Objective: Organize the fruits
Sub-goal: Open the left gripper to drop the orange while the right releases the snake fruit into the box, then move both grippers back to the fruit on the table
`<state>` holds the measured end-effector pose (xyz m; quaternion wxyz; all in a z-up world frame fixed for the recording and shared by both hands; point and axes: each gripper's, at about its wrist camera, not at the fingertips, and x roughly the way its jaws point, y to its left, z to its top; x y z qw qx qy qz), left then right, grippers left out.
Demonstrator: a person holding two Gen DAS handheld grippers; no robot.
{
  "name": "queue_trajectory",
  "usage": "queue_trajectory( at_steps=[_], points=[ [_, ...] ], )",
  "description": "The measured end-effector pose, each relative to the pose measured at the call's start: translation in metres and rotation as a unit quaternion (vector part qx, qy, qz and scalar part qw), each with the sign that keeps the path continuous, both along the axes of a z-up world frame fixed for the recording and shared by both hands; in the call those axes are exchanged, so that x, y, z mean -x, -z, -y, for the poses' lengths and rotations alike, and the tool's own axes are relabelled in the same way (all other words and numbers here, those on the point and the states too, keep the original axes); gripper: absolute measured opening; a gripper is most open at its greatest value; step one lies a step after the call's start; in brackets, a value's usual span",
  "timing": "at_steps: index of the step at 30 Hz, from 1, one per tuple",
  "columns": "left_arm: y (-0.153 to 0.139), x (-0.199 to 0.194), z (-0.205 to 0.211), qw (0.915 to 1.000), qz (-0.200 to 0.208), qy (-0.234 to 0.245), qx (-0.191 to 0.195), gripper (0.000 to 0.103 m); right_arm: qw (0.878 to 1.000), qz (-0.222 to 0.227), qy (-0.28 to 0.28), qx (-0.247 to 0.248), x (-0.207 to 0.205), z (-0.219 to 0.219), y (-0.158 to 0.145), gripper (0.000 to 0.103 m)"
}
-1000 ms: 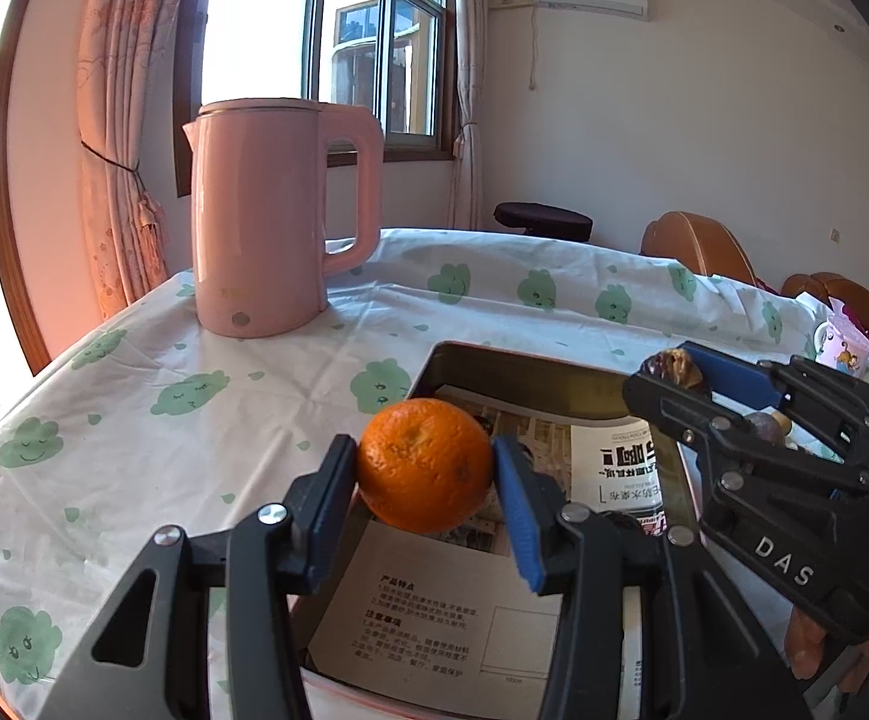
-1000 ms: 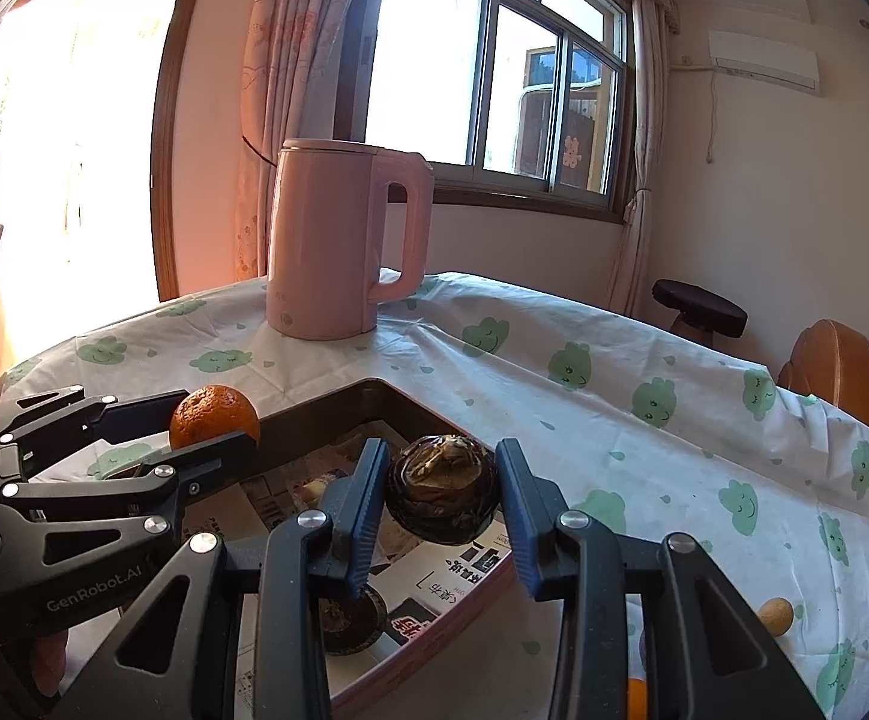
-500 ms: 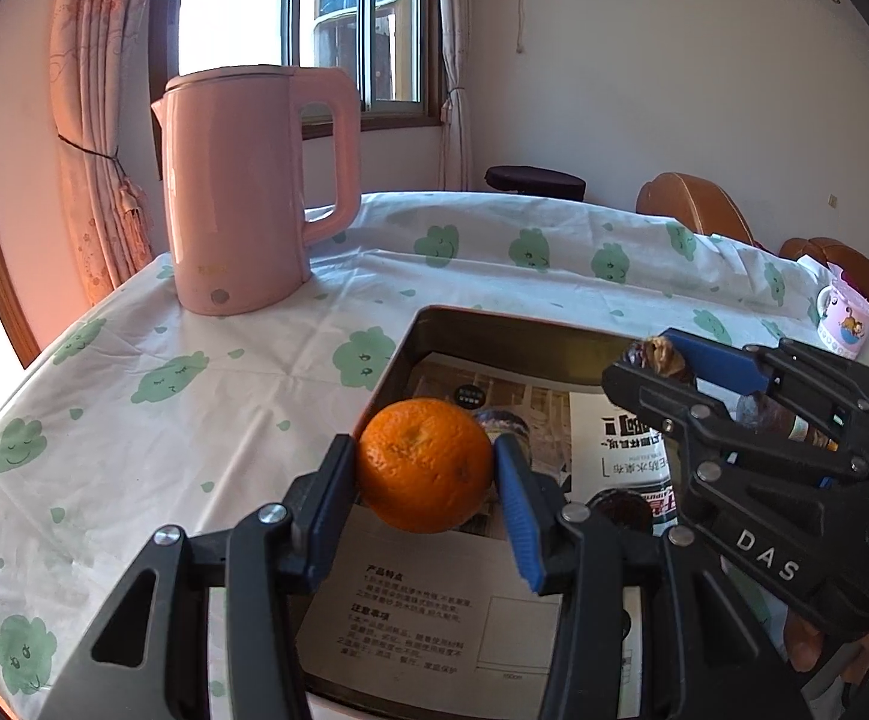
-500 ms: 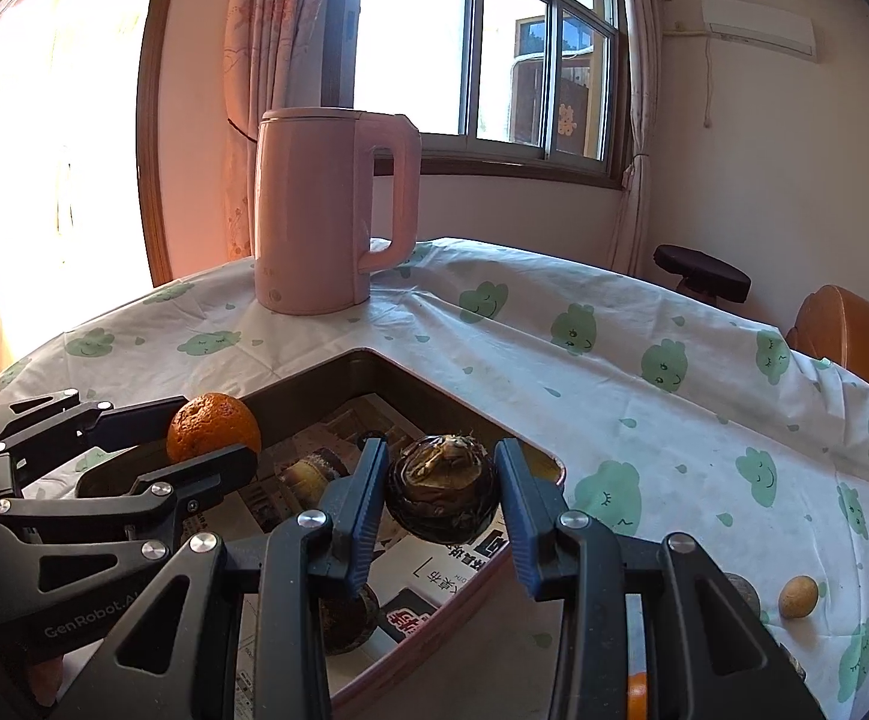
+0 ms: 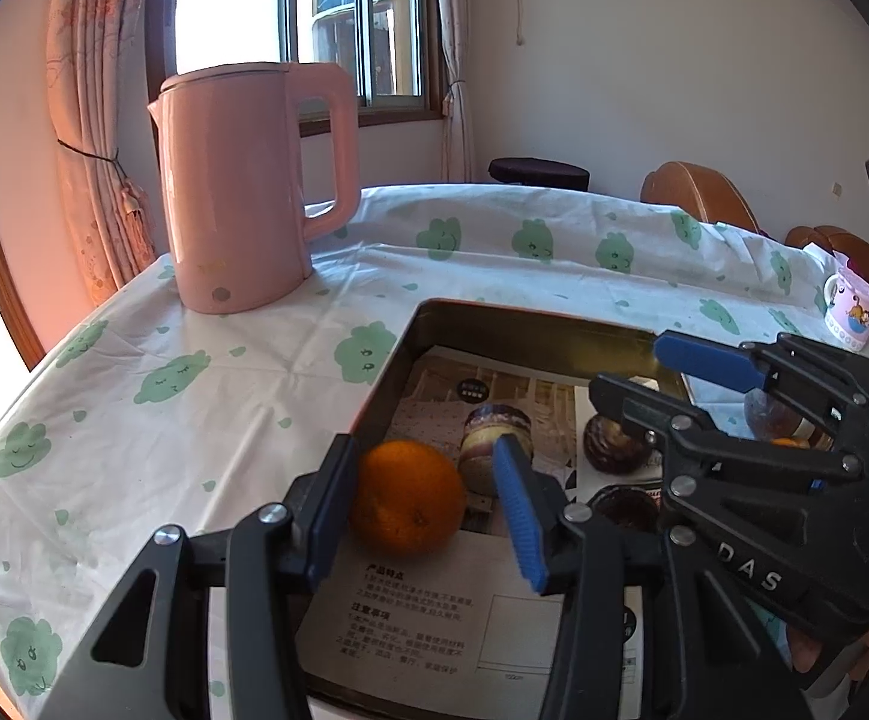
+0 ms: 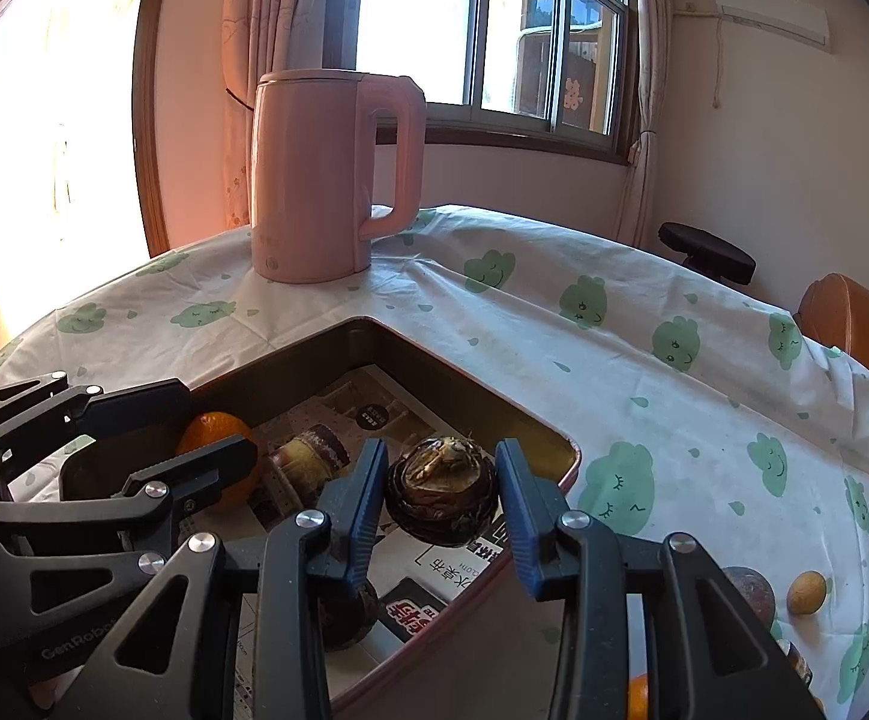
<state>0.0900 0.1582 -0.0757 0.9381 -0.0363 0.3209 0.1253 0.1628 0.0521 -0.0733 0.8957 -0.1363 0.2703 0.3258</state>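
Note:
An orange [image 5: 405, 505] rests on the paper lining of the metal tray [image 5: 530, 324], between the pads of my left gripper [image 5: 419, 516], whose right pad stands clear of it, so the gripper is open. My right gripper [image 6: 442, 507] is shut on a dark brown round fruit [image 6: 442, 495], held low over the tray's near right side [image 6: 566, 468]. The orange [image 6: 209, 429] and left gripper [image 6: 188, 426] show at the left in the right wrist view. Another dark fruit [image 5: 611, 447] lies in the tray.
A pink kettle [image 5: 248, 192] stands on the cloud-print tablecloth behind the tray. Loose small fruits [image 6: 806, 591] lie on the cloth at the right. A mug [image 5: 854, 315] stands far right. Chairs and a stool stand beyond the table.
Both grippers have come down into the tray. My left gripper has opened and the orange now rests on the paper. The right gripper still holds the dark fruit.

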Motion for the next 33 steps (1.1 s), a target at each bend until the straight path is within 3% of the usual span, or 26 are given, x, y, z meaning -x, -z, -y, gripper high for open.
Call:
queue_trajectory(
  at_steps=[8,12,19,26,33],
  points=[
    [-0.002,0.003,0.001,0.9999,0.010,-0.006,-0.008,0.052,1.000,0.007,0.014,-0.004,0.001,0.004,-0.002,0.058],
    [-0.005,0.008,0.000,0.9995,0.024,-0.018,-0.012,0.065,0.999,0.025,0.029,-0.011,0.005,0.008,-0.005,0.062],
    [-0.016,0.025,0.008,0.9966,0.076,-0.019,-0.027,0.069,0.997,0.059,0.046,-0.036,0.019,0.033,-0.015,0.066],
    [-0.024,0.026,0.042,0.9949,0.097,0.016,-0.024,0.071,0.991,0.078,0.100,-0.029,0.032,0.116,-0.027,0.066],
    [-0.026,0.017,0.091,0.9926,0.093,0.071,-0.033,0.076,0.986,0.002,0.169,-0.013,0.022,0.195,-0.012,0.066]
  ],
)
